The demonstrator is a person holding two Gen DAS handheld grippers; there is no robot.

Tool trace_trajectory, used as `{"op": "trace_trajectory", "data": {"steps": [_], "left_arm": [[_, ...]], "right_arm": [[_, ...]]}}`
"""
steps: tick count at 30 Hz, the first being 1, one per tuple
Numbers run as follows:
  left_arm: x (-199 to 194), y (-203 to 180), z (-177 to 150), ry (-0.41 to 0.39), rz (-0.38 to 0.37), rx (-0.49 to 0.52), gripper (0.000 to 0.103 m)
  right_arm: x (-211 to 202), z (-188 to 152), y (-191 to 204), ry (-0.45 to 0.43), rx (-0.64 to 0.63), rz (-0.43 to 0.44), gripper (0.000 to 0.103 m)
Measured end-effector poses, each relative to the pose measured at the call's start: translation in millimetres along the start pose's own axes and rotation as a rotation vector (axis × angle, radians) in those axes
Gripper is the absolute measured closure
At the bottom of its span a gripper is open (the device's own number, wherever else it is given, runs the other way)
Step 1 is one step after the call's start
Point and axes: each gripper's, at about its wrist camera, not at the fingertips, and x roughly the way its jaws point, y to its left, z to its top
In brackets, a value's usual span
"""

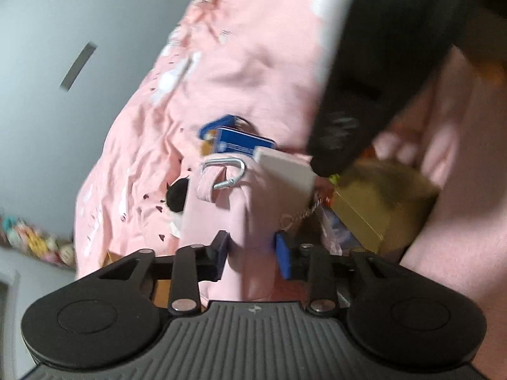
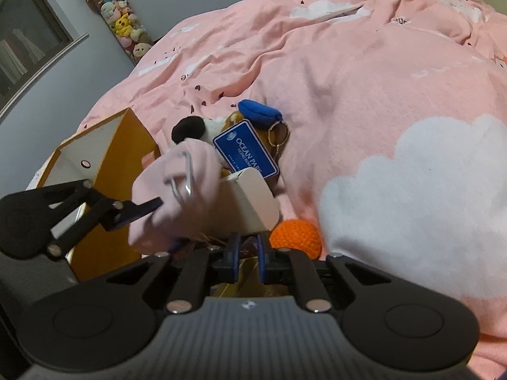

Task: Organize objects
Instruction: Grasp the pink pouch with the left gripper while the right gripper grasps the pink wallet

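Note:
A pink pouch point(image 1: 240, 209) with a silver carabiner point(image 1: 226, 171) sits between the blue pads of my left gripper point(image 1: 252, 253), which is shut on it. The right wrist view shows the pouch point(image 2: 171, 196) with one left finger point(image 2: 142, 209) against its side. My right gripper point(image 2: 248, 251) has its pads nearly together on the lower edge of a cream box flap point(image 2: 253, 199) of a gold box point(image 1: 364, 212). Behind lie a blue Ocean Park tag point(image 2: 245, 150), a panda plush point(image 2: 188, 128), a blue plush cap point(image 2: 259, 110) and a key ring point(image 2: 279, 133).
Everything lies on a pink quilt point(image 2: 364, 79) with white clouds. An orange crochet ball point(image 2: 296, 234) rests just right of my right gripper. An open orange box point(image 2: 120, 158) stands at the left. A tube of plush toys point(image 2: 123, 25) leans in the grey corner.

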Motion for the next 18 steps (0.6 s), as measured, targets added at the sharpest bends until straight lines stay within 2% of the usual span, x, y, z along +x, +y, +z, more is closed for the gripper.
{"op": "trace_trajectory", "data": {"steps": [8, 11, 13, 18], "left_arm": [[-37, 73, -32, -0.087, -0.163, -0.438, 0.074], [-58, 103, -23, -0.105, -0.221, -0.605, 0.074], [-68, 120, -29, -0.124, -0.261, -0.709, 0.074], [-91, 163, -40, -0.191, -0.285, -0.893, 0.074]], "right_arm": [[-9, -3, 8, -0.007, -0.043, 0.022, 0.088], [-10, -4, 18, 0.009, -0.076, 0.045, 0.088], [-11, -4, 24, 0.024, -0.095, 0.061, 0.087], [-8, -2, 48, 0.067, -0.194, 0.089, 0.087]]}}
